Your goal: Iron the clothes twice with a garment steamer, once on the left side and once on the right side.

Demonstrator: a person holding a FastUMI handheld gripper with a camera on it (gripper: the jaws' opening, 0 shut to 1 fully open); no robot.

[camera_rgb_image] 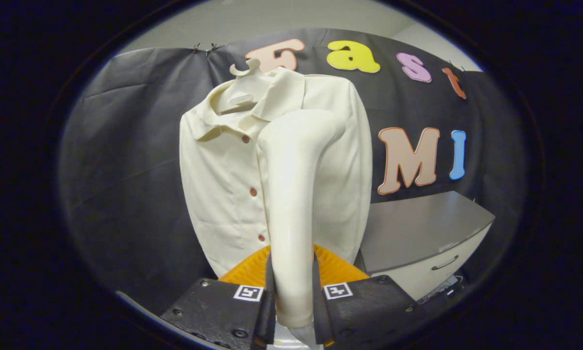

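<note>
- Gripper (pixel 293 296) fingers clamped on garment steamer (pixel 291 204) handle, we noted.
- Steamer head against cream shirt (pixel 218 184), right of its buttons; contact hidden.
- Grey cabinet (pixel 417 233) stood beyond, partly cut off.

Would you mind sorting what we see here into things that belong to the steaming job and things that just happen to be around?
Part of the job:
- garment steamer, clamped between the gripper fingers
- cream shirt with buttons, hanging on a hanger, just beyond the steamer

Just around:
- grey cabinet with a drawer handle, beside the shirt
</note>
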